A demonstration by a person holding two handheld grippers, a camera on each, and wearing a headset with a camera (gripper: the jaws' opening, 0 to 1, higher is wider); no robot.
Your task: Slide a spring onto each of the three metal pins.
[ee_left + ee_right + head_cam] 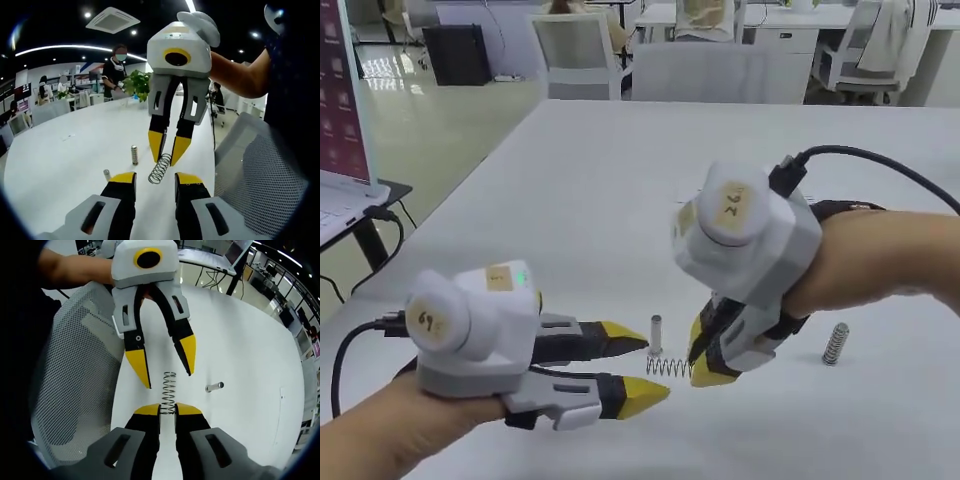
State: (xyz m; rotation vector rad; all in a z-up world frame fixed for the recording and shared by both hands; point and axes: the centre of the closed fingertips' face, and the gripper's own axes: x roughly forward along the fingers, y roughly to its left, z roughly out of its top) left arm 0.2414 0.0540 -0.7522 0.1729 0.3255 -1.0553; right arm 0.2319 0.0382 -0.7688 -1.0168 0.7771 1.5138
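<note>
My right gripper (705,368) is shut on one end of a thin wire spring (668,366), which sticks out level just above the white table. In the right gripper view the spring (169,392) runs forward from my shut right gripper (168,410). My left gripper (648,370) faces it, open, with its yellow tips either side of the spring's free end. From the left gripper view, the spring (160,169) hangs just ahead of my left gripper (156,178). A short metal pin (656,333) stands upright just behind the spring; it is also visible as the pin (215,387) (106,174).
A thicker spring (835,343) stands on the table (620,200) to the right of the right gripper, also seen as the thicker spring (134,154). Chairs (575,55) and desks line the far side. A laptop (340,200) sits on a stand at the left.
</note>
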